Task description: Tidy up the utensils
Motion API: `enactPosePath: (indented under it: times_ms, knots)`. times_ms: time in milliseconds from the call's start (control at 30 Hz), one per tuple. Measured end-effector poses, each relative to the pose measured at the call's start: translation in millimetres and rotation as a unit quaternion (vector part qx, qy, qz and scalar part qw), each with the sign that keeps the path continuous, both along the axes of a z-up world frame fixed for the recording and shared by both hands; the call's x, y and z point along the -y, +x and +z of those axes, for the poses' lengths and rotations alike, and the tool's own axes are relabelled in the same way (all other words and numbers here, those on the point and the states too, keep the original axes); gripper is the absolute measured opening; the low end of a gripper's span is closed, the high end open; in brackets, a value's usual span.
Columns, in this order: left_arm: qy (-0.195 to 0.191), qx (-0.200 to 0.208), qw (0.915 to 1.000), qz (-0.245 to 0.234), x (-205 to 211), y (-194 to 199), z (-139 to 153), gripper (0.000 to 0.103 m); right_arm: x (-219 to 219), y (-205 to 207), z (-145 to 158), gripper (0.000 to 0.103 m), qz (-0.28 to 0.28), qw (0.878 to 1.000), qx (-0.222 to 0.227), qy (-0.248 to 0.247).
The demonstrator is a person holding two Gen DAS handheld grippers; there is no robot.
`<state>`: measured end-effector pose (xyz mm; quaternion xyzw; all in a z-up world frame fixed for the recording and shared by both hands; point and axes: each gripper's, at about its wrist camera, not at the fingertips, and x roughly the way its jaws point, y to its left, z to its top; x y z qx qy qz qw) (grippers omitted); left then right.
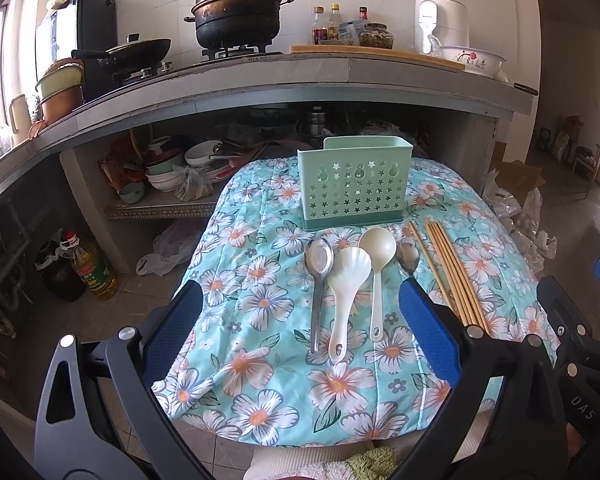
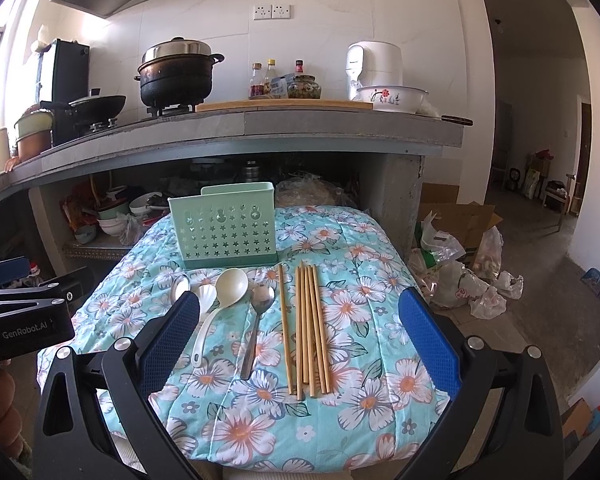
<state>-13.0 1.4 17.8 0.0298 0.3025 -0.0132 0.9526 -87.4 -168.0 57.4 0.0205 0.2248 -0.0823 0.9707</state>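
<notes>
Both my left gripper [image 1: 300, 320] and right gripper [image 2: 300, 320] hang spread wide and empty over the cloth [image 1: 260, 380], the spoons [image 1: 350, 292] lying between my left fingers, the chopsticks [image 2: 308, 328] between my right, and the holder [image 1: 354, 184] upright beyond them.

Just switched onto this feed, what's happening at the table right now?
Nothing is picked up yet. Both grippers, left and right, hang open above the floral cloth. The spoons and chopsticks lie in a row in front of the green utensil holder, which stands upright with no utensil showing above its rim.
</notes>
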Motion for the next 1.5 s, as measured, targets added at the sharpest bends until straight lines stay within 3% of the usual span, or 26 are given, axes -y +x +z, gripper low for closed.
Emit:
enactPosePath:
  times_ms: [1500]
  knots:
    - [-0.002,-0.008,1.0,-0.001,4.8,0.6,-12.0,0.095,-0.2,0.5,-1.9,0.097,0.0,1.0,0.001,0.0]
